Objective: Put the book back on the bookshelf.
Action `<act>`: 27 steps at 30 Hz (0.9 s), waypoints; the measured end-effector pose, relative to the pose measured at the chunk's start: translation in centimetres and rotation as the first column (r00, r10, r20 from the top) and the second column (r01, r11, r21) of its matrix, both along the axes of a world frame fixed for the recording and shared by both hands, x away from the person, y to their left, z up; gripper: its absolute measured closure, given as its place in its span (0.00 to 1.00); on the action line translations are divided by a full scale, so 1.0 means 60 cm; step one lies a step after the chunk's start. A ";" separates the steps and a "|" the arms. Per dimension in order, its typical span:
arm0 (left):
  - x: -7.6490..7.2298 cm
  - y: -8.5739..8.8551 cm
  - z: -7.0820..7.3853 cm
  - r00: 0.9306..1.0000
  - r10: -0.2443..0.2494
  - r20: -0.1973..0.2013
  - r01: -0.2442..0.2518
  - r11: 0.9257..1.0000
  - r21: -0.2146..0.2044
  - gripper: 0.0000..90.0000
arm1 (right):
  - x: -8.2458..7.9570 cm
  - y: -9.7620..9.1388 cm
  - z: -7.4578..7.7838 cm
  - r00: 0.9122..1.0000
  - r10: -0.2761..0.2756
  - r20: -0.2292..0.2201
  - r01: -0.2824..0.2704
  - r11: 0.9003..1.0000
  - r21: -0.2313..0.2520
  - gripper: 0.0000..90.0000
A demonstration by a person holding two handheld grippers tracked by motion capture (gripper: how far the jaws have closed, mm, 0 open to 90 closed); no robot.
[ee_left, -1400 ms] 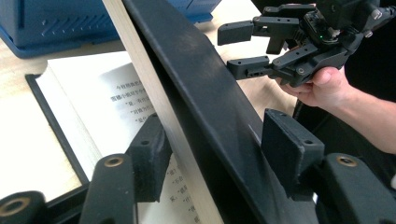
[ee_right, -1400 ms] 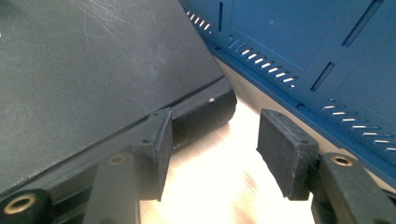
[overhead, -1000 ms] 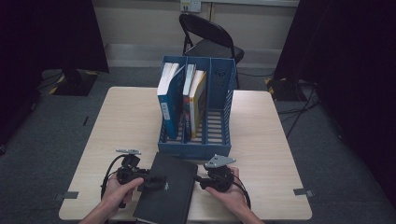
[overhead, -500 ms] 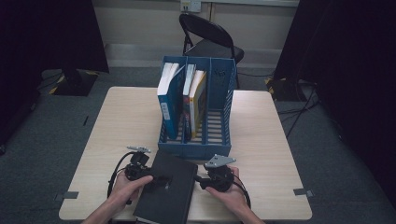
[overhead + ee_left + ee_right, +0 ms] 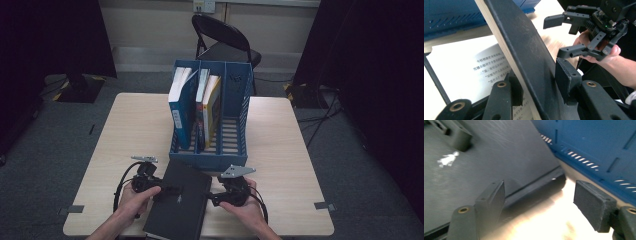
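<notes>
A black hardcover book (image 5: 180, 210) lies at the table's front edge, between my two grippers. My left gripper (image 5: 167, 189) reaches in from the book's left side. In the left gripper view its jaws have just been closing, and my left gripper (image 5: 540, 78) is clamped on the raised black cover (image 5: 524, 45), one pad on top and one beneath it over a printed page (image 5: 474, 65). My right gripper (image 5: 214, 197) sits at the book's right edge. Its jaws have just been opening, and my right gripper (image 5: 541, 197) stands open with the book's edge (image 5: 536, 186) just beyond the pads, untouched.
A blue three-slot file holder (image 5: 235, 125) stands right behind the book, holding a blue book (image 5: 181, 107) and a yellow book (image 5: 212, 105); its right slot has no book in it. A black folding chair (image 5: 225, 40) stands beyond the table. Bare tabletop (image 5: 130, 130) lies on both sides.
My left gripper has slid right onto the book's left edge and narrowed its jaws around the cover. The right gripper's jaws have spread apart off the book's right edge.
</notes>
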State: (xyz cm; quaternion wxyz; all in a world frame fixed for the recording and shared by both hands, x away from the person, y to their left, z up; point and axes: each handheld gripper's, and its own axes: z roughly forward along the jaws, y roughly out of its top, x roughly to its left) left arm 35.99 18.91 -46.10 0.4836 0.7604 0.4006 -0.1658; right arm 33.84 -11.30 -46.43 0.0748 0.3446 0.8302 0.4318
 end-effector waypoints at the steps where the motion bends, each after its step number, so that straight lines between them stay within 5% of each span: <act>1: 0.000 0.000 0.000 1.000 0.000 0.000 0.000 1.000 0.000 0.68 | 0.000 0.000 0.000 1.000 0.000 0.000 0.000 1.000 0.000 0.27; 7: -0.008 -0.005 0.004 0.999 0.001 0.038 0.000 1.000 -0.010 0.69 | -0.004 0.004 -0.004 0.995 0.052 -0.081 -0.046 0.996 0.082 0.21; 16: -0.027 -0.007 0.016 0.993 -0.001 0.115 0.003 1.000 -0.018 0.70 | -0.001 0.000 -0.010 0.992 0.041 -0.116 -0.029 0.994 0.103 0.15; 19: -0.032 -0.010 0.022 0.990 -0.018 0.141 0.020 1.000 -0.012 0.70 | 0.003 -0.004 -0.019 0.983 0.057 -0.175 -0.033 0.990 0.137 0.08; 27: -0.035 -0.011 0.026 0.986 -0.027 0.163 0.029 1.000 -0.006 0.71 | 0.018 -0.009 -0.028 0.969 0.067 -0.236 -0.020 0.980 0.199 0.06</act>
